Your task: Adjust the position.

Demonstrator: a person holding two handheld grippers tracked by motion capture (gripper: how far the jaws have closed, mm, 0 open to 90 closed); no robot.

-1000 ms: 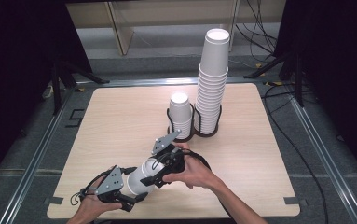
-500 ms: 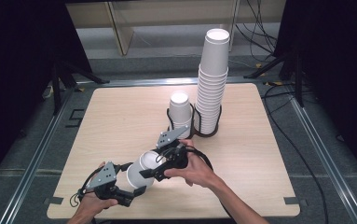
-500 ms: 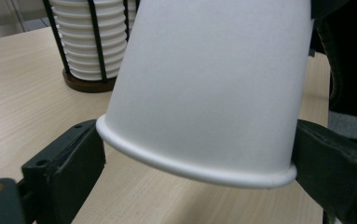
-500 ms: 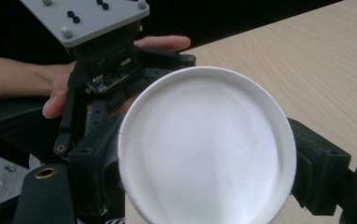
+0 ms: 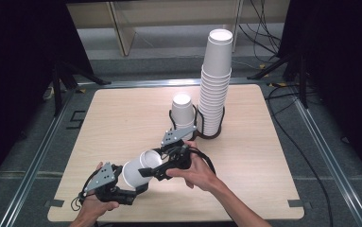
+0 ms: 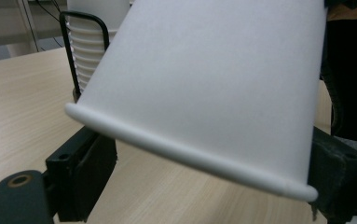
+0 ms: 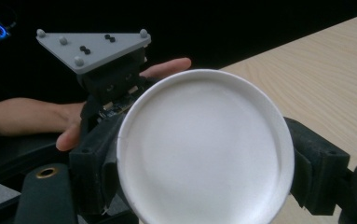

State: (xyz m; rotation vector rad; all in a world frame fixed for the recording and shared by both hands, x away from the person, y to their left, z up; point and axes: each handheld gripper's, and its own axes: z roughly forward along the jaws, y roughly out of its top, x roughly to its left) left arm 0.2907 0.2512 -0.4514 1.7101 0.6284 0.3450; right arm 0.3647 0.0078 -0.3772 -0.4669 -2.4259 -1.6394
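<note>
High view: paper cup [image 5: 141, 170] clamped by both left gripper [image 5: 136, 185] and right gripper [image 5: 162, 166], left's jaws just closed, likely handover, near table [image 5: 122, 118] edge.

This looks like a lab recording bay. A pale wooden table [image 5: 122, 123] stands inside a metal floor frame [image 5: 32, 161], walled by black curtains [image 5: 22, 52], with loose cables [image 5: 259, 28] and stand legs [image 5: 60, 85] behind.

Tall stack of white cups [image 5: 215, 85] in a black wire holder [image 5: 219, 126], wooden table [image 5: 122, 113].
</note>
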